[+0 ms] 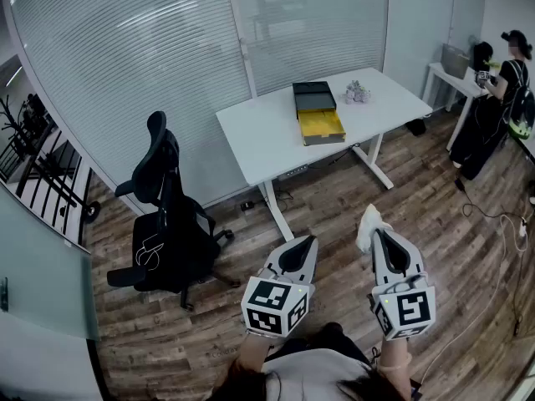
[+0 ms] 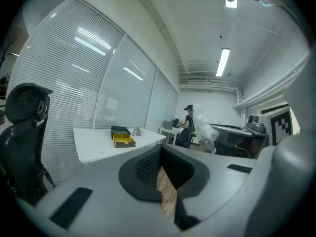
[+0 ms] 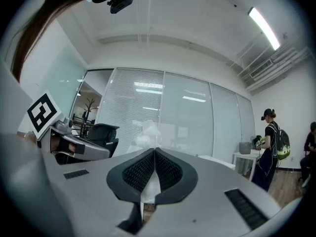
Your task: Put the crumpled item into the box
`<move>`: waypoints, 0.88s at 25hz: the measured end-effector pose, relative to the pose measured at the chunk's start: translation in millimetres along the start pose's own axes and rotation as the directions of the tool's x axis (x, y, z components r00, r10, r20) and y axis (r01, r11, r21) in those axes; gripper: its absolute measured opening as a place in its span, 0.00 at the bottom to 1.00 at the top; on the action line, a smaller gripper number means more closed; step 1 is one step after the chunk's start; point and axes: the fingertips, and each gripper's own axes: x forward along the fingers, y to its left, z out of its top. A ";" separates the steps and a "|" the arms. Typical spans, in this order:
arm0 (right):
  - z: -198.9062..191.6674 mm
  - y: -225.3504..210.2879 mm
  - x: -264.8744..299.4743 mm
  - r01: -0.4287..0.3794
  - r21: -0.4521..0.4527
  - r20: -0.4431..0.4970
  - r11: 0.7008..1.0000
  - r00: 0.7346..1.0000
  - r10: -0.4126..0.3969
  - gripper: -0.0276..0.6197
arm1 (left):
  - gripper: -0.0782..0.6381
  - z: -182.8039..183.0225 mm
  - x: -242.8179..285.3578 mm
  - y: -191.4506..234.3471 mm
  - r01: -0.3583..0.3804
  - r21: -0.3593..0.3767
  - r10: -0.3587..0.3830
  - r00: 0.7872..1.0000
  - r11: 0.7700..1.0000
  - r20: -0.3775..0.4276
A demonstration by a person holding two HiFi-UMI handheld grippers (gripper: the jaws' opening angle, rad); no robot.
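Observation:
A white crumpled item (image 1: pixel 369 225) sticks out past the tips of my right gripper (image 1: pixel 374 234), which is shut on it. In the right gripper view the crumpled item (image 3: pixel 147 135) rises above the closed jaws (image 3: pixel 154 152). My left gripper (image 1: pixel 310 241) is shut with nothing in it; its tips (image 2: pixel 160 150) meet over the wood floor. The box (image 1: pixel 317 111), black with an open lid and a yellow inside, lies on the white table (image 1: pixel 267 136) far ahead of both grippers. From the left gripper view the box (image 2: pixel 122 137) is small and distant.
A small cluster of grey objects (image 1: pixel 358 93) sits on the table right of the box. A black office chair (image 1: pixel 165 224) stands at the left. A person (image 1: pixel 504 98) stands at a side table (image 1: pixel 447 75) far right. Cables (image 1: pixel 497 220) trail on the floor.

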 end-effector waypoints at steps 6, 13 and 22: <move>-3.0 -24.7 5.9 -0.024 0.046 0.030 0.999 0.999 0.023 0.09 | 0.13 0.4 26.7 -8.3 -0.013 0.002 0.013 1.000 1.000 -0.008; -7.7 -62.2 17.0 -0.069 0.060 0.053 0.996 0.996 0.066 0.09 | 0.13 4.0 63.2 -24.6 -0.045 0.007 0.046 0.999 0.999 -0.006; -13.3 -93.4 23.5 -0.134 0.065 0.058 0.989 0.990 0.130 0.09 | 0.13 5.4 94.6 -50.2 -0.074 0.004 0.074 0.997 0.997 -0.008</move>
